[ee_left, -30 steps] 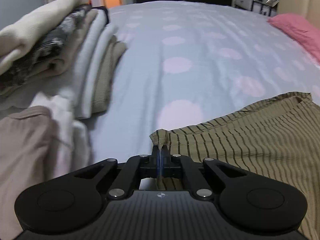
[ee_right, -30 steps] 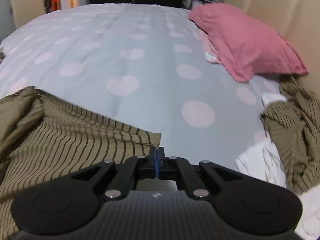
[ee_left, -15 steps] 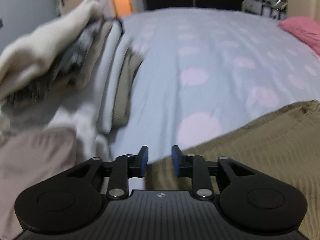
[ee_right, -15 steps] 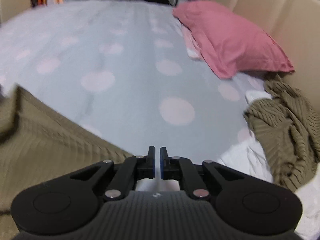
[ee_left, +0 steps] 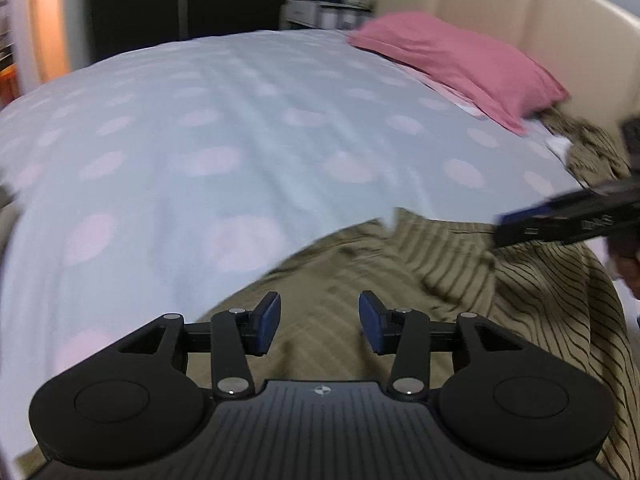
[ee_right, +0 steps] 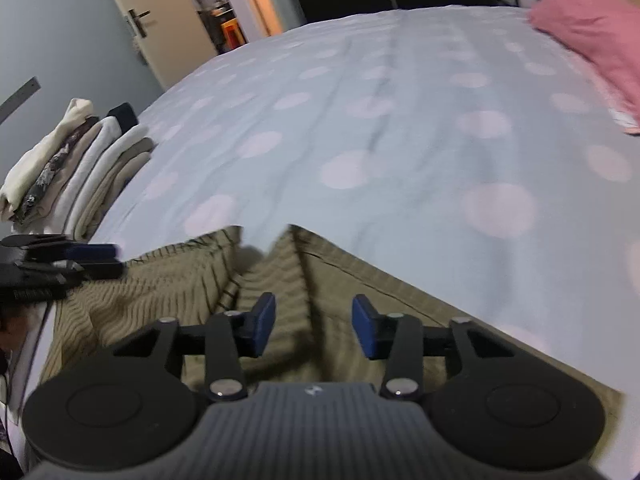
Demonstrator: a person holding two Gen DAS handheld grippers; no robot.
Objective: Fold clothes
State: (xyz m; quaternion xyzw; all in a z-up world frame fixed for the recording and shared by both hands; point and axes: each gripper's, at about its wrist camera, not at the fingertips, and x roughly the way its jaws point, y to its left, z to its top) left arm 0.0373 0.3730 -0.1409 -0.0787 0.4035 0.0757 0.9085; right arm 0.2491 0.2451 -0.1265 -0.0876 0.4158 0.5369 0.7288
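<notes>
An olive striped garment (ee_left: 460, 280) lies spread on the near side of the bed, also in the right wrist view (ee_right: 192, 280). My left gripper (ee_left: 319, 324) is open and empty just above the garment. My right gripper (ee_right: 314, 326) is open and empty above the garment too. The right gripper shows at the right edge of the left wrist view (ee_left: 568, 220). The left gripper shows at the left edge of the right wrist view (ee_right: 60, 264).
The bed has a light blue sheet with pink dots (ee_left: 248, 128). A pink pillow (ee_left: 452, 60) lies by the beige headboard, with a crumpled olive garment (ee_left: 592, 152) beside it. A stack of folded clothes (ee_right: 76, 168) sits at the bed's left edge.
Both grippers have opened and let go of the striped garment, which now lies on the bed. Both have swung inwards, the left to the right and the right to the left.
</notes>
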